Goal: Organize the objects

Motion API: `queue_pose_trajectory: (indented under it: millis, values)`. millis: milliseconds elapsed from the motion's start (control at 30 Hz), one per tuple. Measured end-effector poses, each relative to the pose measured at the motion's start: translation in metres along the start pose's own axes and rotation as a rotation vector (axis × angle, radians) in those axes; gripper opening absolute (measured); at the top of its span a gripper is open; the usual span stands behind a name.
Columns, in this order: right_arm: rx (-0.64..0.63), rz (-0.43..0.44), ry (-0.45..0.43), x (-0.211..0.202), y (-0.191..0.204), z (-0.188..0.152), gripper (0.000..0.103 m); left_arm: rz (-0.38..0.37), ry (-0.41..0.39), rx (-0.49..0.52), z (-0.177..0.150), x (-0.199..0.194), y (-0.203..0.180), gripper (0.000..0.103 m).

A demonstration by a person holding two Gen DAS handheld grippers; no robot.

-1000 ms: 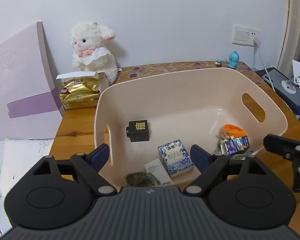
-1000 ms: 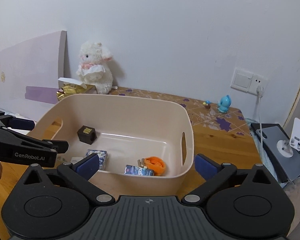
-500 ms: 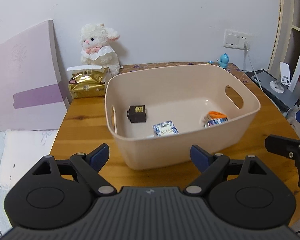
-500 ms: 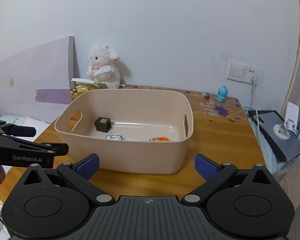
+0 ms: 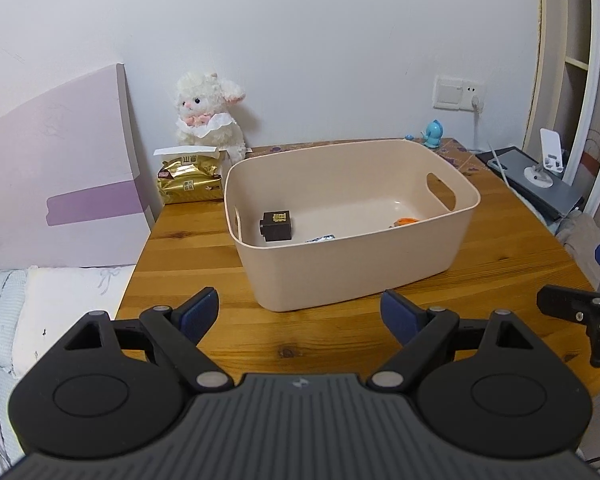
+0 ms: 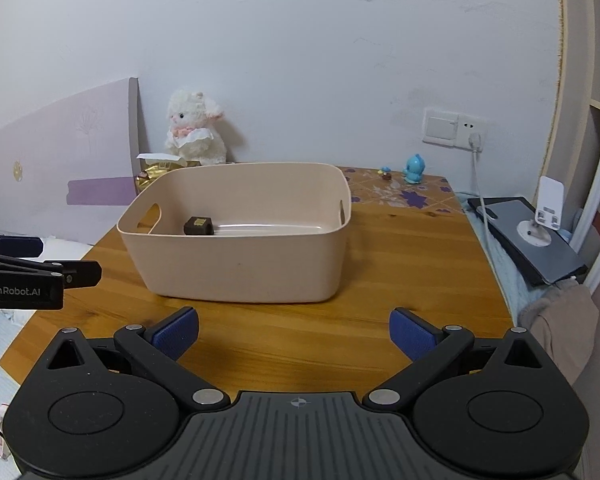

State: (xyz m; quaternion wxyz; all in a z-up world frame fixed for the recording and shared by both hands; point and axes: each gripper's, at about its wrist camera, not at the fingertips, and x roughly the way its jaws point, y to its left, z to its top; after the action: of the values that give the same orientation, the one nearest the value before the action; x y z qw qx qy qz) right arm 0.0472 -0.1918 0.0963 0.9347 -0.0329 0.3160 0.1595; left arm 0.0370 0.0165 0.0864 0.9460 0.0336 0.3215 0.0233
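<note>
Headboard (image 5: pixel 60 184) far left; gold packet (image 5: pixel 191 181) and plush lamb (image 5: pixel 208 120) next; beige bin (image 5: pixel 352 260) mid-table (image 5: pixel 188 256), holding black cube (image 5: pixel 277 225) and orange item (image 5: pixel 406 221). Left gripper (image 5: pixel 300 312) spread wide, empty. Right gripper (image 6: pixel 294 330) likewise wide, empty.

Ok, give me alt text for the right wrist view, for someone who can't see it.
A beige plastic bin sits on a wooden table, a small dark cube visible inside. The open, empty right gripper hovers before it; a plush lamb sits against the wall.
</note>
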Motion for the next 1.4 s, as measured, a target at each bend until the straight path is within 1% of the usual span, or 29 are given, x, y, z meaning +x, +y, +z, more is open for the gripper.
queue_pose_trajectory:
  millis: [100, 167, 300, 533, 733, 867, 1033, 1233, 1400]
  values:
    - [-0.015, -0.03, 0.005, -0.008, 0.001, -0.004, 0.103, -0.005, -0.005, 0.001, -0.004, -0.009, -0.003, 0.089]
    - [-0.026, -0.035, 0.004, -0.014, 0.004, -0.008, 0.103, -0.003, -0.012, -0.003, -0.006, -0.015, -0.003, 0.089]
    - [-0.03, -0.03, 0.006, -0.024, 0.007, -0.014, 0.103, -0.004, -0.029, 0.0, -0.012, -0.026, -0.006, 0.089]
    - [-0.045, -0.011, 0.018, -0.033, 0.014, -0.021, 0.103, -0.029, -0.029, -0.005, -0.027, -0.04, -0.006, 0.089]
    - [-0.042, -0.001, 0.0, -0.045, 0.017, -0.026, 0.103, -0.021, -0.025, 0.002, -0.039, -0.048, -0.005, 0.089]
    - [-0.042, 0.002, -0.002, -0.05, 0.018, -0.028, 0.103, -0.033, -0.023, -0.004, -0.046, -0.053, -0.004, 0.089]
    - [-0.043, 0.007, -0.002, -0.056, 0.019, -0.033, 0.103, -0.034, -0.032, 0.012, -0.05, -0.061, -0.005, 0.089]
    - [-0.037, 0.008, -0.008, -0.062, 0.018, -0.035, 0.103, -0.043, -0.028, 0.003, -0.054, -0.069, -0.002, 0.089]
    - [-0.041, 0.01, -0.004, -0.062, 0.02, -0.035, 0.103, -0.044, -0.034, 0.021, -0.055, -0.074, -0.006, 0.089]
